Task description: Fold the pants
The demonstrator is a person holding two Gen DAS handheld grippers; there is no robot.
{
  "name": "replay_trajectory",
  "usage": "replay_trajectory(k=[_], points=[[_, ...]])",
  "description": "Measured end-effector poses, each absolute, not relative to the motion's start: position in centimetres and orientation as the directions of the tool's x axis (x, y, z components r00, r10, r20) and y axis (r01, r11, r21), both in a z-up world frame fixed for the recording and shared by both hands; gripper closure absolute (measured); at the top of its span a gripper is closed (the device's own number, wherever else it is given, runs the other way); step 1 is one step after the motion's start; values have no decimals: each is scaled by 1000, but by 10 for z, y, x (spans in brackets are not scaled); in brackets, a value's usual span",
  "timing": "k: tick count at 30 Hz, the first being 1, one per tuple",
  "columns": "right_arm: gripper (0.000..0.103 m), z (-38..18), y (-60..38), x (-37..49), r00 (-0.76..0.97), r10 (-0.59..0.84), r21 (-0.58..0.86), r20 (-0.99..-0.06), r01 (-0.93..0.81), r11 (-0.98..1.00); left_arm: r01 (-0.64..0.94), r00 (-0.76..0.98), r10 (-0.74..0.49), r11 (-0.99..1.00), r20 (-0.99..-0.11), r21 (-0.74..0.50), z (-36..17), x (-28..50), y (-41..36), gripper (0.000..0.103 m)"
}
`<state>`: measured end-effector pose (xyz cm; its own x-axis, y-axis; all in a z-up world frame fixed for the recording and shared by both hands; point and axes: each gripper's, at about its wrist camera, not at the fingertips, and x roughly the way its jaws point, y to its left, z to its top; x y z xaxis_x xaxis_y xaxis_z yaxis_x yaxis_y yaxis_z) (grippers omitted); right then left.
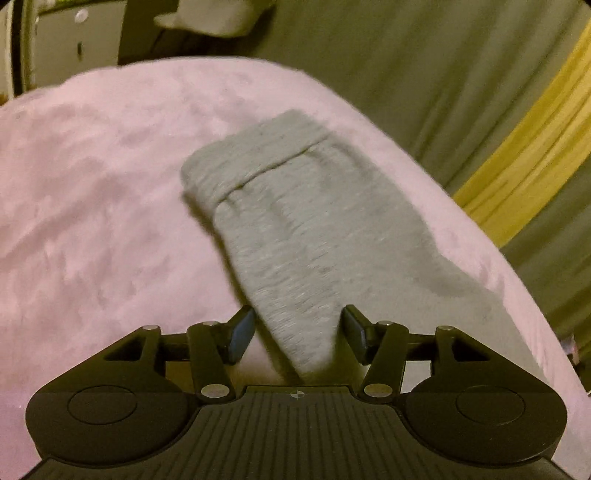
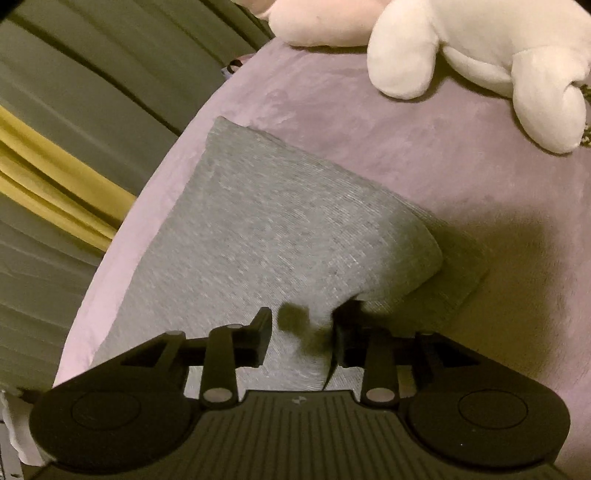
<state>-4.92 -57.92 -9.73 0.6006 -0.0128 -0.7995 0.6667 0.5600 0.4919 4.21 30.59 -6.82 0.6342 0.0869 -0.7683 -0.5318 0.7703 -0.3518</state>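
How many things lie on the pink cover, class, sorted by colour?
Grey: 1, the folded pants
White: 1, the plush toy
Pale pink: 1, a soft thing at the far edge, partly cut off, so I cannot tell what it is
Total: 3, all on the pink cover

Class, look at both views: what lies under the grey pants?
The grey pants lie on a pink blanket, which shows all round them. Whatever is beneath the blanket is covered.
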Motion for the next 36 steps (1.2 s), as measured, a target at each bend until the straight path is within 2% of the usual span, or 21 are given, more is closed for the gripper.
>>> replay_trajectory(k=[2,4,6,7,8,10,13,15,16,18,20,21,25,28,31,32,33,34,36], points=[[70,-99,-579,-38,594,-21,477,-805,666,573,-537,624,88,770,-777,-344,-73,47,308,45],[75,-99,-577,-35,586,-37,454,-809,664,595,-523,621,70,779,-781,-346,-75,55,306,47],[84,-100,-577,-33,579,-51,440,-814,672,596,-527,607,64,779,-792,-340,-79,68,299,49],[87,-99,-577,-33,578,-54,441,-814,675,591,-534,602,77,778,-795,-329,-80,71,297,54],[93,-99,-576,-32,578,-61,438,-814,680,589,-540,599,94,781,-795,-314,-79,71,295,66],[95,-95,-575,-35,584,-71,441,-809,682,584,-541,606,128,790,-785,-289,-72,70,289,78],[96,-81,-574,-49,676,-64,522,-734,621,585,-510,654,147,809,-742,-290,-59,63,287,80],[96,-77,-579,-57,698,-55,549,-714,607,575,-505,642,169,827,-748,-247,-59,61,287,80],[96,-78,-580,-56,666,-68,509,-743,627,589,-512,618,174,829,-766,-225,-64,62,289,78],[95,-89,-580,-47,547,-86,379,-833,677,631,-547,563,184,814,-806,-196,-74,63,293,65],[95,-93,-583,-45,524,-72,381,-848,699,605,-590,542,231,790,-808,-170,-73,59,293,36],[95,-92,-583,-44,522,-77,373,-849,696,613,-603,534,258,783,-805,-150,-70,57,292,33],[93,-90,-575,-35,487,-110,299,-867,683,667,-603,533,332,795,-778,-73,-53,48,282,32],[85,-87,-572,-35,470,-142,264,-871,692,672,-606,542,384,795,-748,-31,-37,42,271,30],[73,-84,-566,-38,467,-186,252,-865,724,642,-585,580,375,809,-723,-50,-22,35,254,28],[63,-81,-563,-42,463,-203,244,-863,733,635,-572,594,360,818,-720,-64,-19,35,249,27],[47,-79,-561,-44,453,-223,228,-863,744,628,-557,608,342,827,-716,-77,-16,35,243,27],[43,-75,-559,-46,443,-252,208,-861,757,620,-535,624,320,840,-713,-91,-14,36,235,27],[43,-64,-552,-53,464,-309,190,-830,757,625,-492,647,281,864,-709,-107,-14,42,220,23]])
